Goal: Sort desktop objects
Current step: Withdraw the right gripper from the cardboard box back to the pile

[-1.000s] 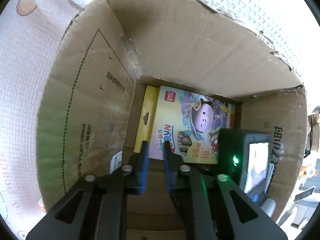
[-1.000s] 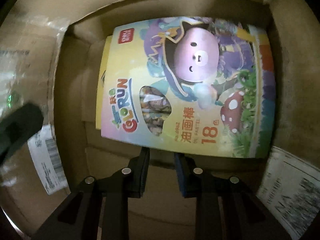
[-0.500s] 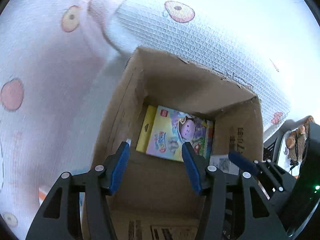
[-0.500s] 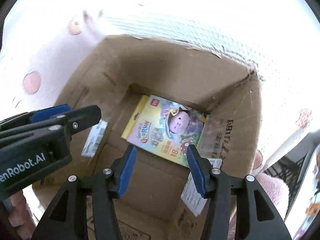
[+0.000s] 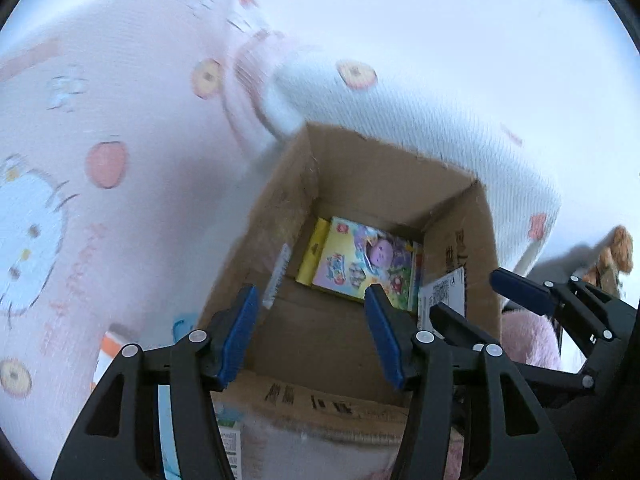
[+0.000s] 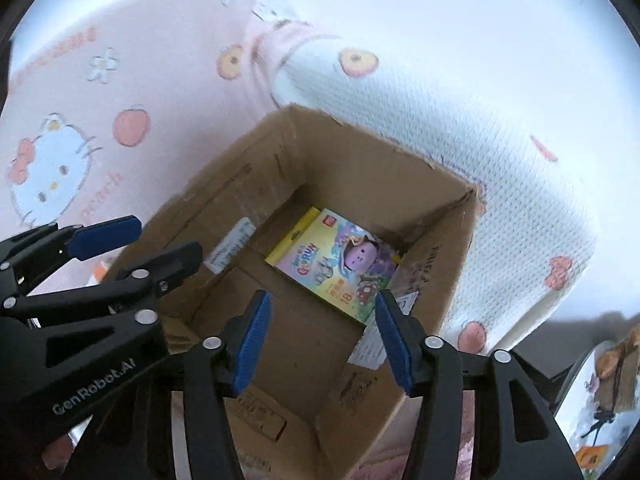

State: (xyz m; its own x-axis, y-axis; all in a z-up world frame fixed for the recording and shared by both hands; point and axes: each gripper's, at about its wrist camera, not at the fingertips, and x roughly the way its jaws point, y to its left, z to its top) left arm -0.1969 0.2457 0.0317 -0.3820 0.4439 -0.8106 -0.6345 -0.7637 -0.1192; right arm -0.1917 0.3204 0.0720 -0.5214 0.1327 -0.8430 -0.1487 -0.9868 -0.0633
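An open cardboard box [image 5: 276, 216] [image 6: 436, 268] sits on a pink and white patterned cloth. A colourful pastel crayon pack [image 5: 368, 262] [image 6: 340, 266] lies flat on the box floor, on top of a yellow flat item [image 5: 314, 250]. My left gripper [image 5: 312, 328] is open and empty above the box's near side. My right gripper [image 6: 322, 332] is open and empty above the box opening. Each gripper also shows in the other's view: the right one [image 5: 520, 300] at the right, the left one [image 6: 132, 240] at the left.
The cloth [image 6: 100, 100] with cartoon cat and peach prints surrounds the box. White labels are stuck on the box walls [image 5: 442, 296]. An orange and white item [image 5: 110, 348] lies left of the box. Brown clutter [image 5: 616, 256] is at the far right.
Both grippers have risen out of the box and opened wide. One second ago they were nearly shut, deep inside and close to the crayon pack. The pack stays on the box floor.
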